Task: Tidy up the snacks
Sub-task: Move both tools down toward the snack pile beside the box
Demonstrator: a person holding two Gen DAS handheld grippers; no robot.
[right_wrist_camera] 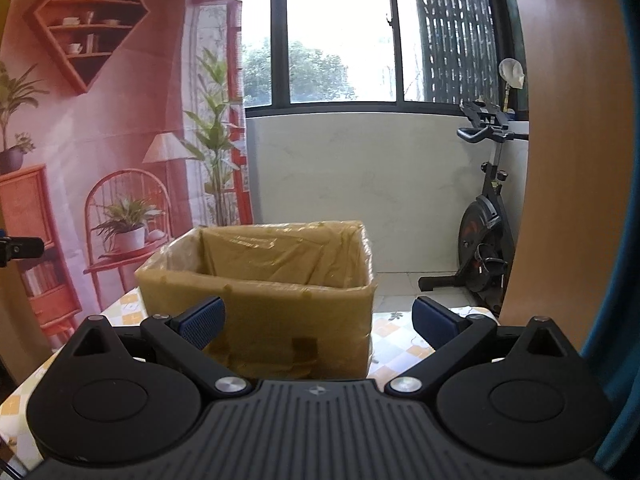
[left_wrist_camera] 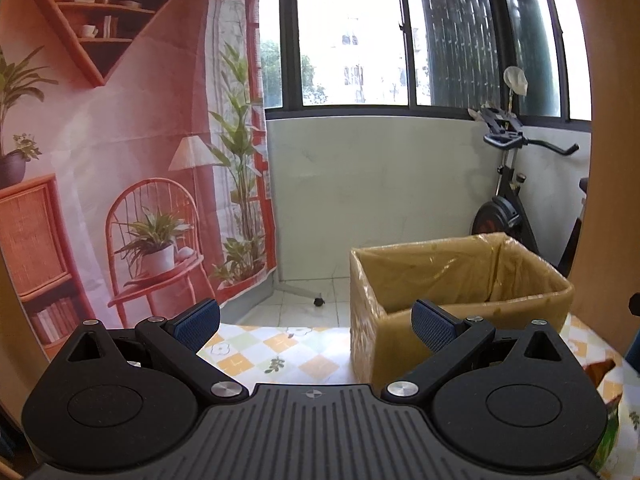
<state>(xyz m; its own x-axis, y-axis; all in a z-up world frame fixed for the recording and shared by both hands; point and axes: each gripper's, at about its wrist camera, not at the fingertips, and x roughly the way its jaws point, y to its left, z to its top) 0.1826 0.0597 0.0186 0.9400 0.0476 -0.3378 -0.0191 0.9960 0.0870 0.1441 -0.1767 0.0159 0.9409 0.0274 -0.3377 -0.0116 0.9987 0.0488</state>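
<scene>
A table under a checked floral cloth (left_wrist_camera: pixel 280 350) carries an open, plastic-lined cardboard box (right_wrist_camera: pixel 280 304).

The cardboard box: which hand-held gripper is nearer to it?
Right. The right hand-held gripper faces the cardboard box directly; the left hand-held gripper sits off its left side.

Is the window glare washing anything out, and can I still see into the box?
Left wrist view: window blown out white, cardboard box evenly lit. Right wrist view: milder glare, trees visible; box interior readable, plastic liner slightly shiny. Fisheye bends edges in both.
</scene>
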